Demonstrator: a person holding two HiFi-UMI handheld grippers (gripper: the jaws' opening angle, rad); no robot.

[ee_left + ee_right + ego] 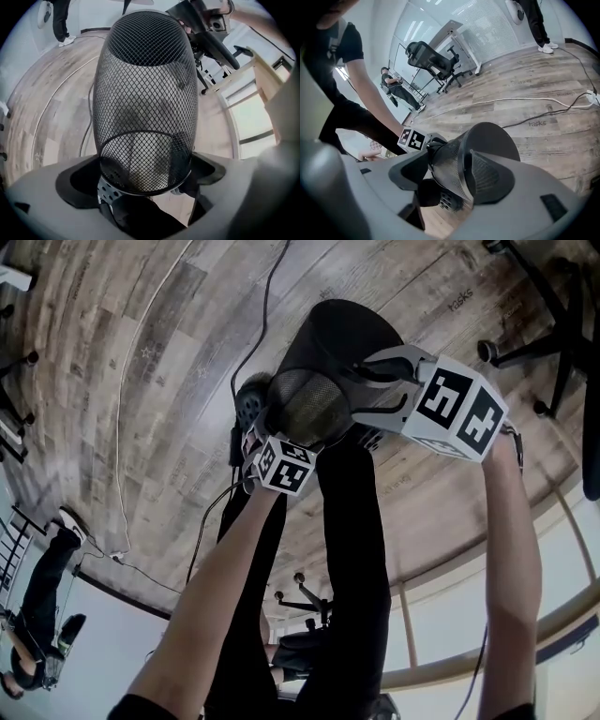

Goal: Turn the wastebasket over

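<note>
Wastebasket [328,334] hangs sideways, gripped by left tool [269,427] and right tool [373,390]

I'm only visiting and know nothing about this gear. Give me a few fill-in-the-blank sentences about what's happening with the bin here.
The wastebasket is made of black wire ___.
The left gripper and the right gripper each grip it and hold it up in the ___.
The floor below it is laid with ___ planks.
Missing words: mesh; air; wooden.
</note>
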